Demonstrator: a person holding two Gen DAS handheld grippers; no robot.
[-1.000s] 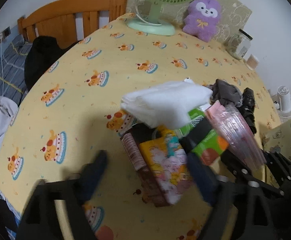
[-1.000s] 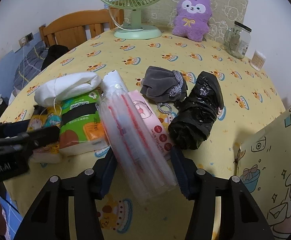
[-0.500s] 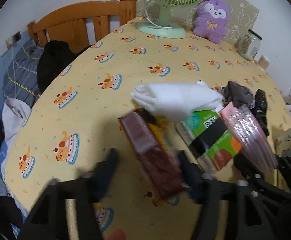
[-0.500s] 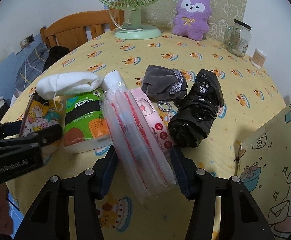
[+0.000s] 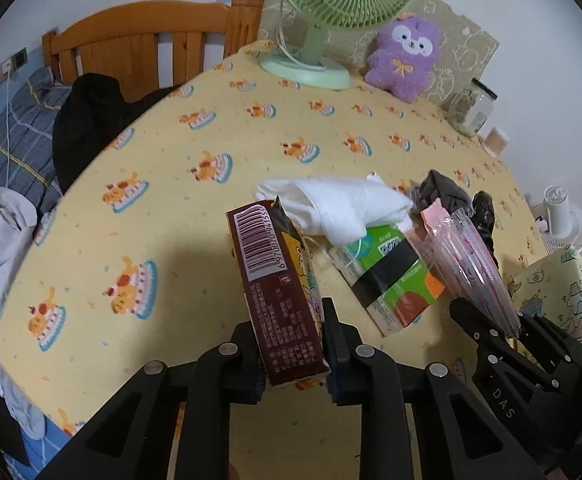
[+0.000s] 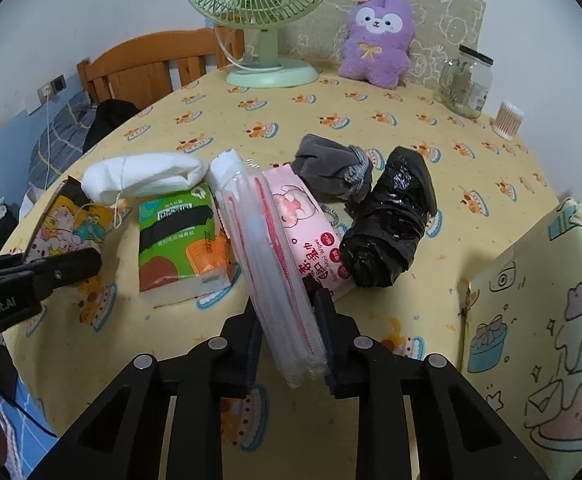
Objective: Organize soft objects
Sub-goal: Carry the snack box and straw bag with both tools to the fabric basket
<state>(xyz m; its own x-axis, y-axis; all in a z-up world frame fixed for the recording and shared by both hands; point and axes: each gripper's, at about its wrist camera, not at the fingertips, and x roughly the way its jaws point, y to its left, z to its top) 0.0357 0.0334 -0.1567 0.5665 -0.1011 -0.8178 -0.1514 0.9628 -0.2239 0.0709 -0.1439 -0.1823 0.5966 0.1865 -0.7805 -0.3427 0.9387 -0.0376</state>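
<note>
My left gripper point(image 5: 291, 344) is shut on a brown and yellow cartoon tissue pack point(image 5: 275, 292), held on edge above the tablecloth; the pack also shows in the right wrist view point(image 6: 71, 224). My right gripper point(image 6: 287, 332) is shut on a clear pack of plastic bags point(image 6: 275, 264), seen too in the left wrist view point(image 5: 471, 264). A green tissue pack point(image 6: 179, 248), a white folded cloth point(image 6: 143, 176), a pink wipes pack point(image 6: 311, 236), a grey pouch point(image 6: 331, 168) and a black bag roll point(image 6: 391, 220) lie in a row on the table.
A green fan point(image 6: 259, 12), a purple plush point(image 6: 375, 40), a glass jar point(image 6: 467, 80) and a cotton swab tub point(image 6: 509, 118) stand at the back. A cartoon-print box point(image 6: 539, 320) stands at the right. A wooden headboard point(image 5: 151, 52) and bedding lie left of the table edge.
My left gripper closed on the cartoon tissue pack and tilted it up onto its edge, away from the green pack. My right gripper closed on the clear bag pack.
</note>
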